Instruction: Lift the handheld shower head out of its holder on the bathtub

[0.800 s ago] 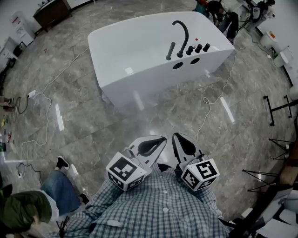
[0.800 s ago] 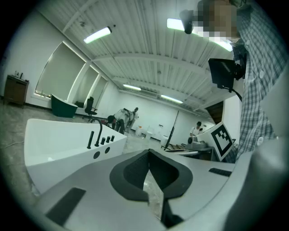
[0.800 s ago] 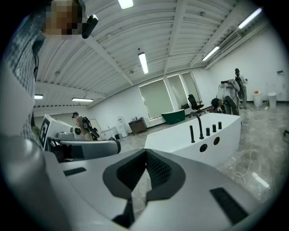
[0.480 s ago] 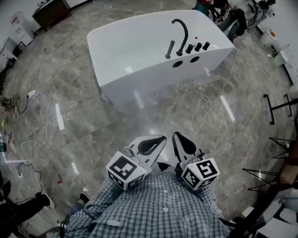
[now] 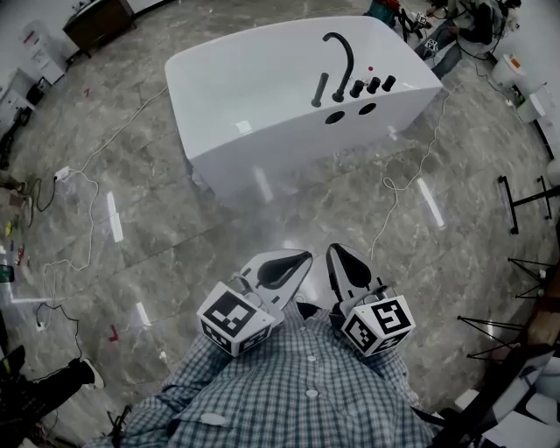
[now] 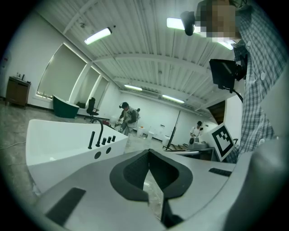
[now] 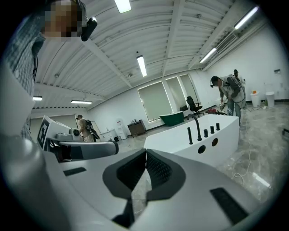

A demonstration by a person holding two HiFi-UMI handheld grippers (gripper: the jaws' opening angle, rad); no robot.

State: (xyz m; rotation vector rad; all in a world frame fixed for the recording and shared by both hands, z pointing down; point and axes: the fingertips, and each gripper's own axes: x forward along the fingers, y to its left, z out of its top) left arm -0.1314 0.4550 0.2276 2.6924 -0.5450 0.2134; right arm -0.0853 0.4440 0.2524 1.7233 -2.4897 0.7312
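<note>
ahead, loose cables [image 5: 388, 185] on the floor [image 5: 289, 210] before the bathtub [image 5: 254, 87]

Glossy grey marble floor [image 5: 306, 210], strewn with thin white cables [image 5: 90, 210]; dark wooden cabinet [image 5: 96, 22] far left; black tripod stands [image 5: 506, 207] at right.

The tub [image 5: 254, 105] stands on the floor [image 5: 175, 236]. On the tub's near rim, toward its right end, stands the shower head [image 5: 321, 90]. The tap [image 5: 348, 57] is just right of it. Three knobs [image 5: 374, 85] sit in a row right of the tap. A wire [image 5: 386, 184] lies on the floor by the tub's right end. In front of the tub, well apart from it, the left gripper [image 5: 293, 262] and right gripper [image 5: 337, 258] sit side by side. A cabinet [image 5: 96, 22] is behind the tub's left end.
</note>
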